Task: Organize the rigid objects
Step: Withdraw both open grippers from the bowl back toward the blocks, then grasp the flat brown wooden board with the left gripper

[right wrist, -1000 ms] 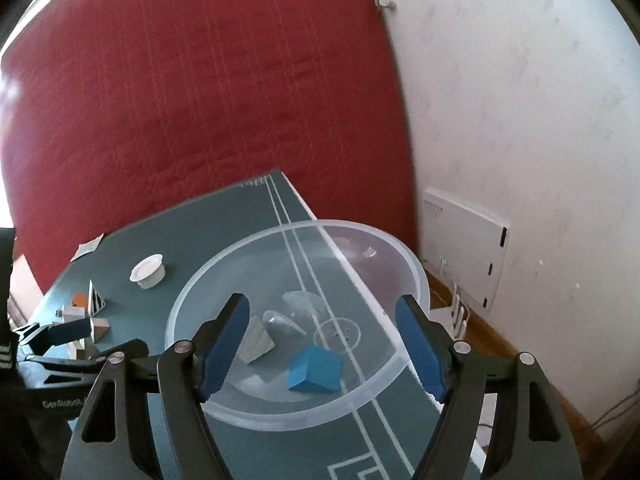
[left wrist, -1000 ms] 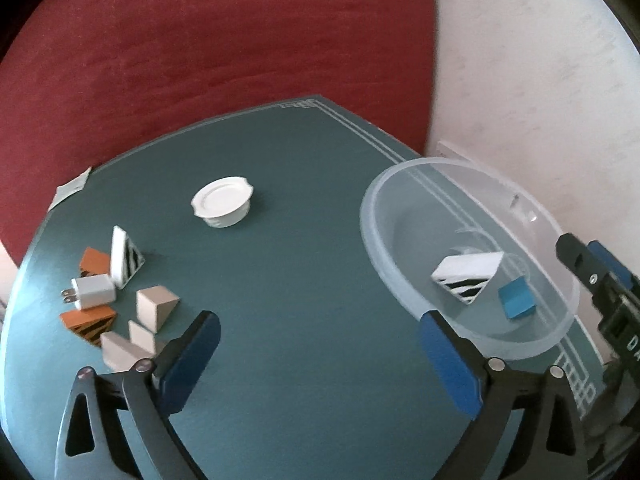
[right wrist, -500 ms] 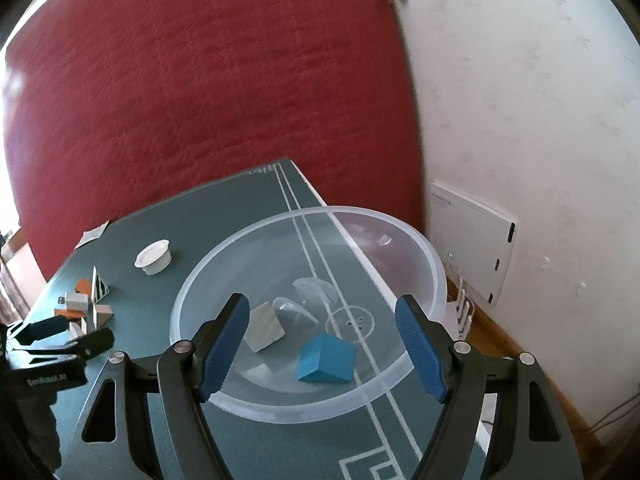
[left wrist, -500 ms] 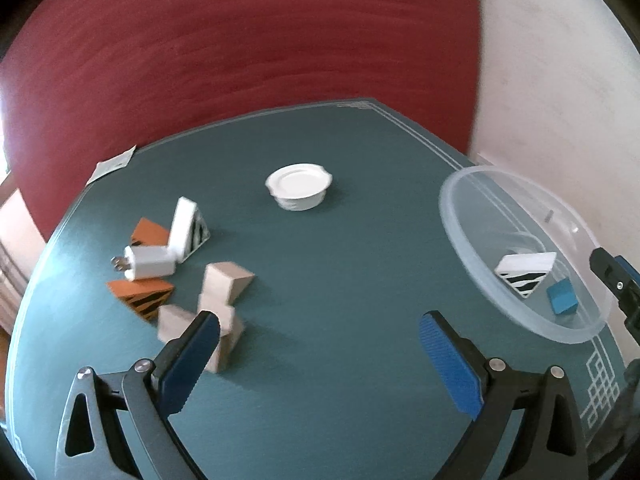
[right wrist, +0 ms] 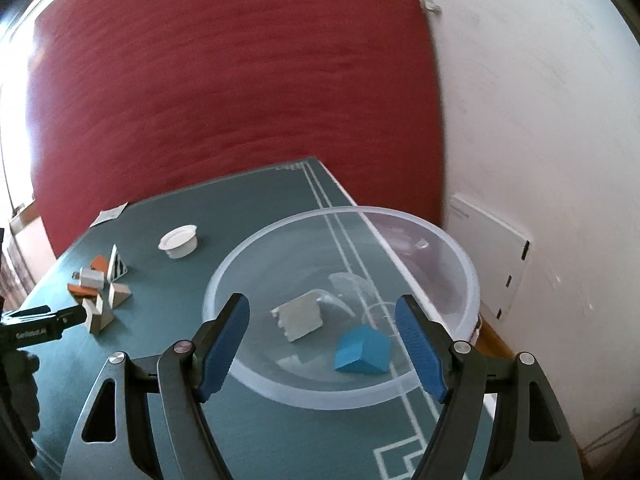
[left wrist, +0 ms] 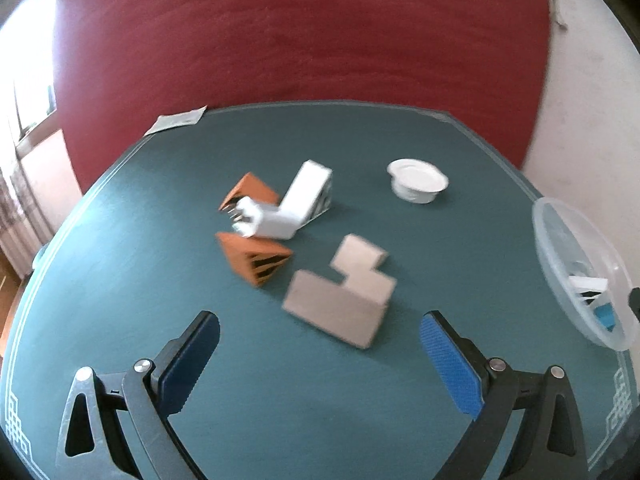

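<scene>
We have the left gripper (left wrist: pixel 320 344) with its fingers spread wide and nothing between them, low in the left wrist frame, aimed at the loose pieces in the middle of the bench (left wrist: pixel 120 280). Nearest to us sit the tan wooden blocks (left wrist: pixel 344 292), touching one another; just up and left of them lies an orange striped wedge (left wrist: pixel 256 260), then the white charger (left wrist: pixel 268 220) leaning against a white striped wedge (left wrist: pixel 310 196), with a second orange wedge (left wrist: pixel 248 192) behind it. A small white cup (left wrist: pixel 418 184) stands apart toward the upper right. The right gripper (right wrist: pixel 320 344) hangs over the clear bowl (right wrist: pixel 280 240), fingers likewise apart and holding nothing; inside the bowl lie a blue block (right wrist: pixel 362 350) and a grey-white wedge (right wrist: pixel 300 316).

Our worry is the crowding. The tan blocks touch, so fingers coming down around one may shove its neighbour or pinch two at once. Sloped faces may let a wedge squirt out as the pads (left wrist: pixel 452 368) close. The left view is blurred, so we cannot judge the edges well. The bowl sits near the bench edge at the right, and a careless knock might slide it off
</scene>
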A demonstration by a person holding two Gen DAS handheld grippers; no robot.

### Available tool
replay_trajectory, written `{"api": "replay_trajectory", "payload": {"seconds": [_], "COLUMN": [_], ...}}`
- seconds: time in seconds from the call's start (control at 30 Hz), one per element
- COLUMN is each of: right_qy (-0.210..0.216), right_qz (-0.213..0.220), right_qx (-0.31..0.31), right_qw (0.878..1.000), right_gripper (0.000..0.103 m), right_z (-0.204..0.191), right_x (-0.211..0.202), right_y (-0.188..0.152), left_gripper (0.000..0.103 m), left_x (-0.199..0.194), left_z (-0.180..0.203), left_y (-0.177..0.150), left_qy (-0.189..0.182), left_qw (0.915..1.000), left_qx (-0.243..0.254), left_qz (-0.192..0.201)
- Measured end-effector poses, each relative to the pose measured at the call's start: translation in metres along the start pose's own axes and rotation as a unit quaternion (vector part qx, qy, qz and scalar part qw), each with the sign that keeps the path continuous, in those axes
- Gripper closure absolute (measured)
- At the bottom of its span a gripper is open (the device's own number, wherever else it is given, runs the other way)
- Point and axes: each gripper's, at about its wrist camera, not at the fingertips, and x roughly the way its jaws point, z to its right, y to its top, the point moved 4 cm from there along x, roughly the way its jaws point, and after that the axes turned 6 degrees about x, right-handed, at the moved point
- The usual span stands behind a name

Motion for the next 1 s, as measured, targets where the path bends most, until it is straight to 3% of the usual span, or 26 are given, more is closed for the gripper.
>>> {"api": "replay_trajectory", "payload": {"seconds": [0.3, 0.6, 1.0], "right_qy": [0.043, 0.134, 0.143], "right_qz": [-0.007, -0.078, -0.105], "right_qx": [-0.063, -0.095, -0.088], "right_qw": [0.997, 0.983, 0.98], "right_gripper": [0.027, 0.027, 0.027], "right_z": [-0.043, -0.081, -0.09], "right_x": [-0.012, -0.015, -0.006], "right_y": [-0.017, -0.046, -0.05], "left_gripper": [0.001, 0.001, 0.001], "left_x": [0.005, 0.012, 0.031], "left_z": [-0.013, -0.009, -0.003], "left_y": [-0.01, -0.008, 0.002], "left_qy": [0.007, -0.015, -0.032], "left_qw": [0.9999, 0.9994, 0.9969], "left_qx": [-0.002, 0.028, 0.062], "left_qz": [-0.01, -0.014, -0.036]}}
